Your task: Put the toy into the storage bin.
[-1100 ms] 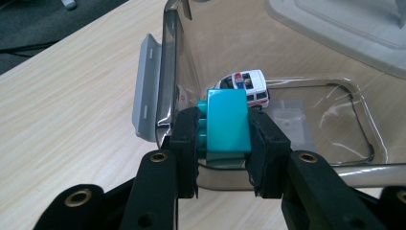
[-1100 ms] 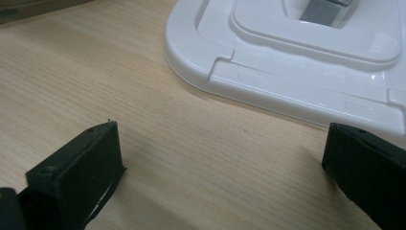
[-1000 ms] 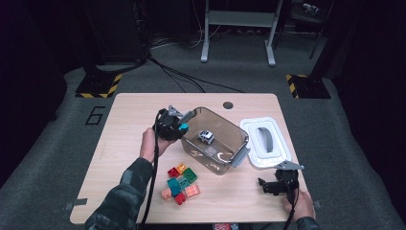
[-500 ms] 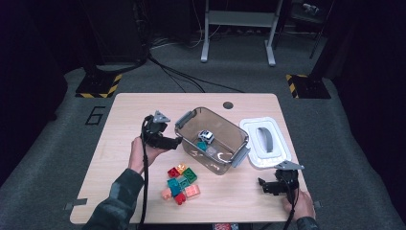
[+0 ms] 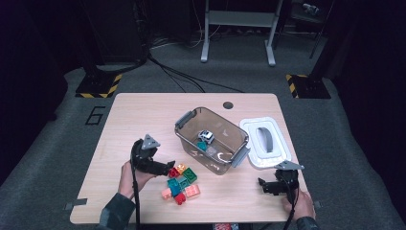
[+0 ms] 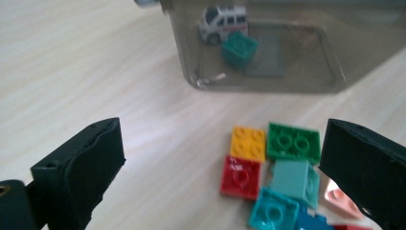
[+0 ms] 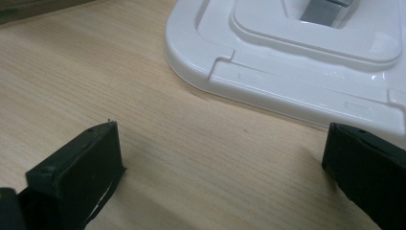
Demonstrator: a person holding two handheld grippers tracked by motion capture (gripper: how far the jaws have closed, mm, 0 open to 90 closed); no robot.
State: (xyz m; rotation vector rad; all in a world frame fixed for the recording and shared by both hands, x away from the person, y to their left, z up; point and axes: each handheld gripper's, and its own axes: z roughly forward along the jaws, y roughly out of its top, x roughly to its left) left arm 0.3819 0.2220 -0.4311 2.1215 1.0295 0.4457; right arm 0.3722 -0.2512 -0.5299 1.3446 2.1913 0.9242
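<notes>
Your bench (image 5: pixel 143 115) fills the middle of the high view, pale wood with a dark hole near its far edge. At its centre sits the clear tub (image 5: pixel 184 125) with grey latches, and to the right of it, just beside, lies the white lid (image 5: pixel 249 125), handle side up. Inside the tub you can see a small white toy car (image 5: pixel 206 136) and a teal brick (image 5: pixel 203 145) touching it; the left gripper view shows both through the tub's wall. Below and left of the tub, near it but apart, lies the heap of bricks (image 5: pixel 181 184): in the left gripper view an orange one (image 6: pixel 248 143), a green one (image 6: pixel 293 142), a red one (image 6: pixel 241 176) and pale teal ones packed close together. Your left tongs (image 5: pixel 165 168) sit at the left edge of that heap; their jaws have just been opening and stand wide, nothing gripped, with the bricks lying on the bench ahead of them. Your right tongs (image 5: pixel 264 185) rest low at the lower right, jaws spread and empty, pointing at the lid's near edge.
</notes>
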